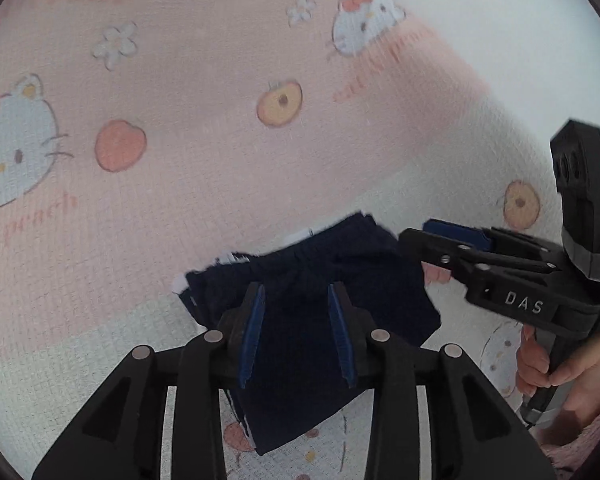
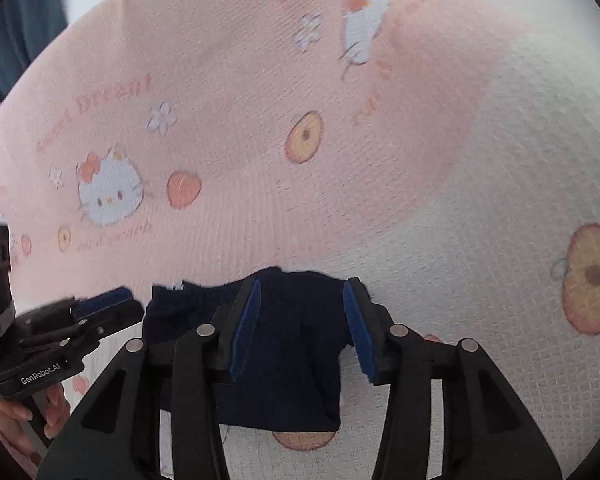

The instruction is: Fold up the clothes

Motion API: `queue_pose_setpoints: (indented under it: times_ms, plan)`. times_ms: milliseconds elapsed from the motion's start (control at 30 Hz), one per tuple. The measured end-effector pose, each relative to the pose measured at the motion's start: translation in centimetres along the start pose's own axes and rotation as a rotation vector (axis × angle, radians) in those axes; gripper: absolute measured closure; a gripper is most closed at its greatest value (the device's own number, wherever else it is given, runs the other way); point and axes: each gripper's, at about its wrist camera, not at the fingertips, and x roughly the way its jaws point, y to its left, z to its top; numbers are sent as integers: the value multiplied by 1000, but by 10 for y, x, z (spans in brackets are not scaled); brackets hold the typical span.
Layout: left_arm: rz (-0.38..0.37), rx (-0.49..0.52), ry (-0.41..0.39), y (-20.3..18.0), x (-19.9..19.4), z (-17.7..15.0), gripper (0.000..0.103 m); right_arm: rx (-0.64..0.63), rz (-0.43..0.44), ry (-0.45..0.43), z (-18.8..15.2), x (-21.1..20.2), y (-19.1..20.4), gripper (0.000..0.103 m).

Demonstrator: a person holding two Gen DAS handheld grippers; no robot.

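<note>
One pink-and-white cartoon bedsheet [image 1: 220,184] under folded navy garment [image 1: 300,360].

Setting: a home, most likely a bed or other soft furnishing.
Surface: pink and white woven bedspread [image 1: 228,184], filling nearly the whole of both views, soft and slightly rumpled.
Print: cartoon cat faces [image 2: 110,192] with bows, peaches [image 1: 120,145], small flowers, pink lettering.
Item on it: small dark navy garment [image 1: 312,312], partly folded.
Background: blurred; nothing else identifiable.
</note>
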Motion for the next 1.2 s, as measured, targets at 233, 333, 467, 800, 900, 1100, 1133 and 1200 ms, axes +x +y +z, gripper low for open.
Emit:
queue_pose_setpoints:
  times_ms: [233, 333, 467, 800, 900, 1100, 1133, 1200]
  plan:
    - [66, -26, 10, 19, -13, -9, 67, 93, -9, 102, -12, 24, -13, 62]
    - [87, -5, -5, 18, -36, -14, 65, 107, 29, 47, -8, -5, -4, 59]
    - [119, -62, -6, 37, -58, -23, 65, 70, 68, 43, -5, -30, 39, 56]
    - [339, -254, -43, 130, -166, -41, 46, -81, 89, 0, -47, -70, 184, 7]
    - [441, -278, -112, 151, -218, -53, 44, -82, 116, 39, -59, -70, 222, 6]
    - [605, -301, -162, 177, -308, -80, 43, -69, 132, 26, -77, -99, 293, 6]
    - [615, -303, -164, 179, -322, -86, 43, -71, 132, 20, -75, -106, 304, 6]
    - [619, -315, -171, 181, -347, -99, 43, -84, 144, 2, -75, -123, 321, 5]
